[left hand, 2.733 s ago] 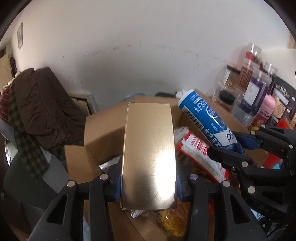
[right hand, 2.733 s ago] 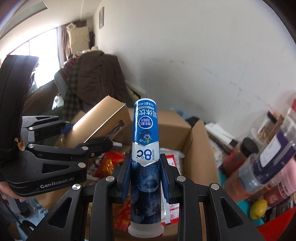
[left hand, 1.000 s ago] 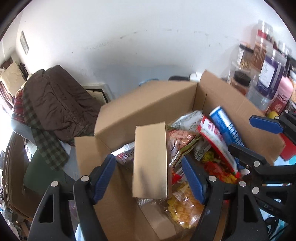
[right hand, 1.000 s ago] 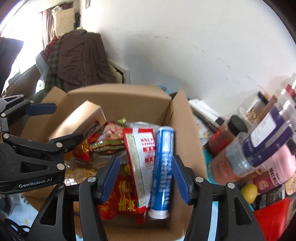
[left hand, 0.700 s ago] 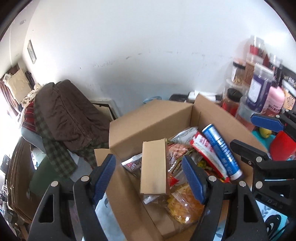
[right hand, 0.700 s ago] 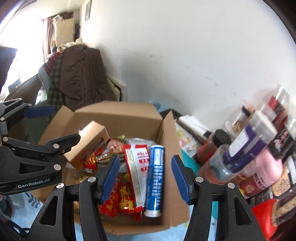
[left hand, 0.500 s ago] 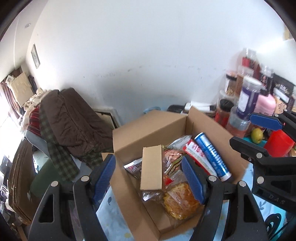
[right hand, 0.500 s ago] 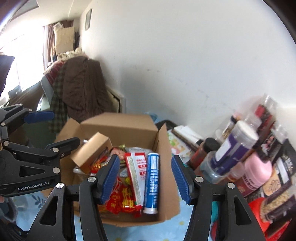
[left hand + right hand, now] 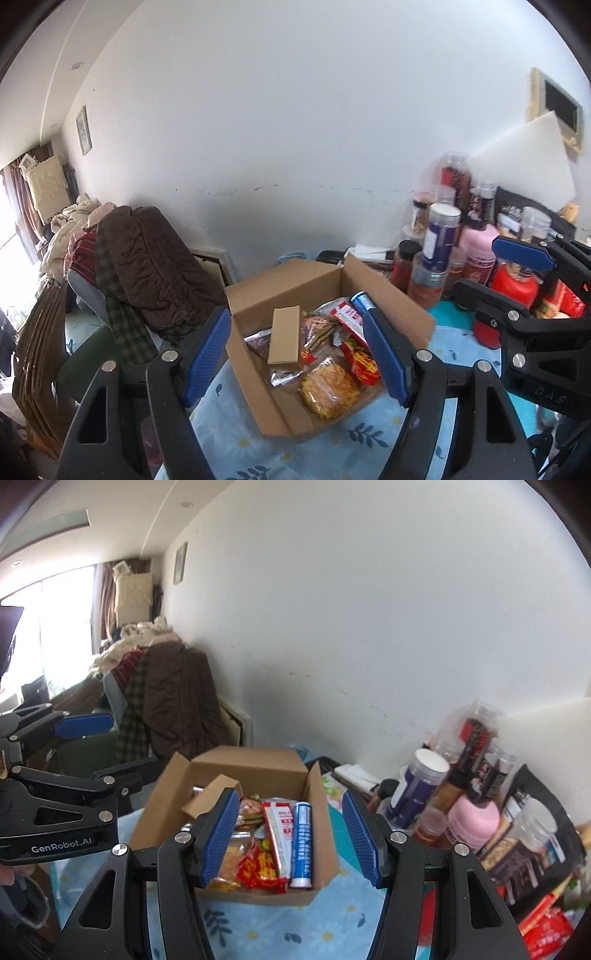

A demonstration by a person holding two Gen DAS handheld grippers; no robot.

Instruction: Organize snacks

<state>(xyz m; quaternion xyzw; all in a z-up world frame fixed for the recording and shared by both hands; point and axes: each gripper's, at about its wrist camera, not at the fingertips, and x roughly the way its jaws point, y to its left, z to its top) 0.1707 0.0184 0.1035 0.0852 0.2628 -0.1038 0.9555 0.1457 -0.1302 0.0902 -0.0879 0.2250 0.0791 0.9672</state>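
Cardboard sets the scene: our open box [image 9: 255, 768] sits on the flowered cloth [image 9: 258, 930], already packed with snacks. Jars [image 9: 441, 236] crowd the wall on its right. Inside, the tan carton [image 9: 283, 336] leans at the left, the red packet [image 9: 279, 830] lies mid-box and the blue tube [image 9: 302, 843] rests along the right wall. Our left gripper [image 9: 297, 354] and right gripper [image 9: 290, 840] both hang above the box, empty; the right jaws have just been opening, with nothing between them. We judge the next pick lies among the jars, so we should lift clear of the flaps, swing right and keep the jaws wide.
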